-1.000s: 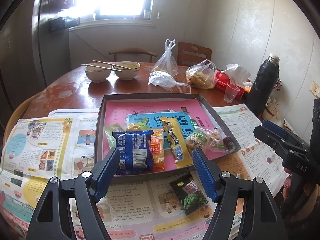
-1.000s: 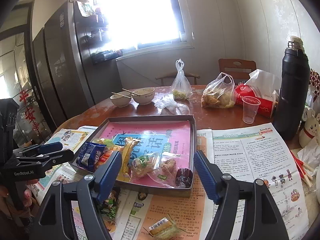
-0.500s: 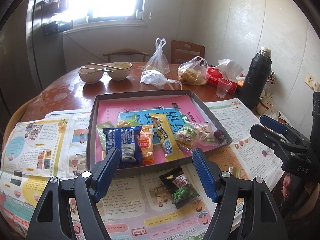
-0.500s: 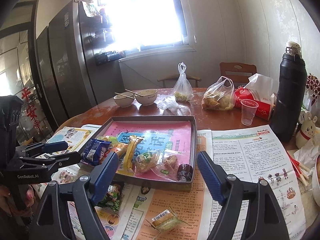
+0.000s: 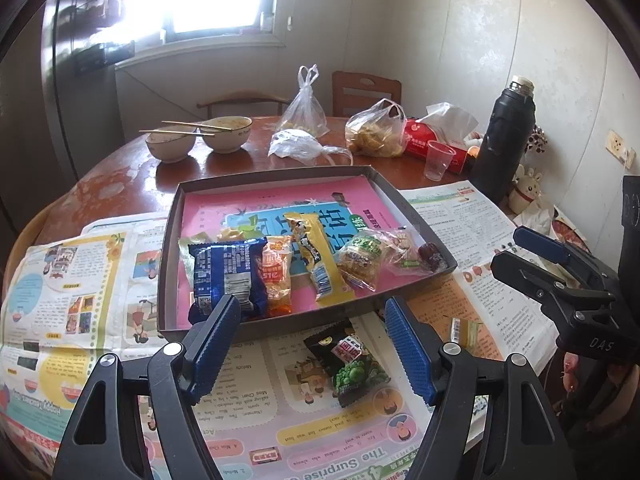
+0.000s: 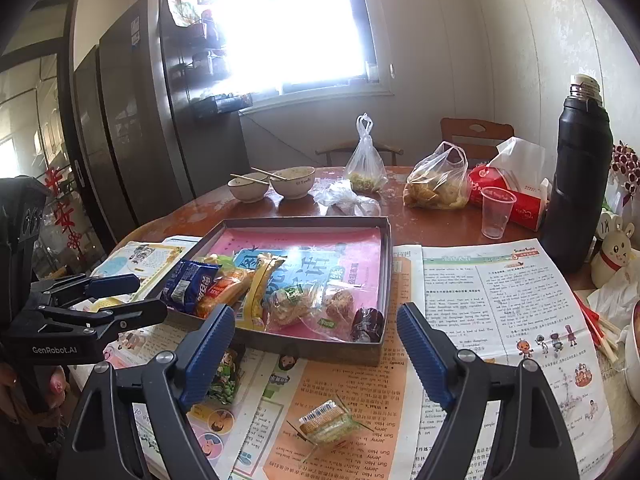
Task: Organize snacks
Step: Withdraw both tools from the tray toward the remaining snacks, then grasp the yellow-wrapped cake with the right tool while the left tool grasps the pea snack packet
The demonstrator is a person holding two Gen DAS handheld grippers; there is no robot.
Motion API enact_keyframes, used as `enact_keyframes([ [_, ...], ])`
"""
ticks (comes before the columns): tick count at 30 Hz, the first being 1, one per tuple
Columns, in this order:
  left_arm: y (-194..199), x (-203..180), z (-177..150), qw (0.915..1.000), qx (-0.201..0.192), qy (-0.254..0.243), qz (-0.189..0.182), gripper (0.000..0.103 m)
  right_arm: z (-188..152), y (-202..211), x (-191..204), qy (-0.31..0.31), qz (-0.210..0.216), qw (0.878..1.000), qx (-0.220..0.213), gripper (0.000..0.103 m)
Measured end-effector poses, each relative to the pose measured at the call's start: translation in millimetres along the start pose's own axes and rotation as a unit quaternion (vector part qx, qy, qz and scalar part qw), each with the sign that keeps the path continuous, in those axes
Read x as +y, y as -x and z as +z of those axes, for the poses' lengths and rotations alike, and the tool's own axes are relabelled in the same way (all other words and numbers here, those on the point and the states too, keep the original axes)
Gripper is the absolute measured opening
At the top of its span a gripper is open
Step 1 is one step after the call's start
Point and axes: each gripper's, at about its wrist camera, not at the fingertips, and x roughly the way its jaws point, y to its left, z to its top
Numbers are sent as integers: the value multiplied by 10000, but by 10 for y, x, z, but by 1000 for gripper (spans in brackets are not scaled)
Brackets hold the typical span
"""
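A grey tray lined with a pink book holds a row of snacks: a blue packet, an orange one, a yellow bar, clear-wrapped pieces and a dark sweet. On the newspaper before the tray lie a black-and-green pea packet and a small barcoded packet. My left gripper hangs open over the pea packet, holding nothing. My right gripper stands open and empty above the small packet, near the tray's front right corner.
Newspapers cover the near side of the round wooden table. Behind the tray stand two bowls with chopsticks, tied plastic bags, a plastic cup, a red tissue pack and a black flask. Chopsticks lie at the far right.
The right gripper's fingers have spread a little wider. Both views have shifted slightly, so the small packet shows more fully. Nothing was taken hold of.
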Motion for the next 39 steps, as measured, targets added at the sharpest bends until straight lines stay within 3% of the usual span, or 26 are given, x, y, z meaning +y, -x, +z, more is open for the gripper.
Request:
enact_keyframes([
  [15, -60, -19, -68, 9999, 147, -44, -19, 76, -134, 18, -41, 31, 2, 9999, 134, 84],
  [39, -487, -98, -386, 9950, 962, 55, -267, 76, -618, -199, -80, 274, -44, 9953, 932, 84],
])
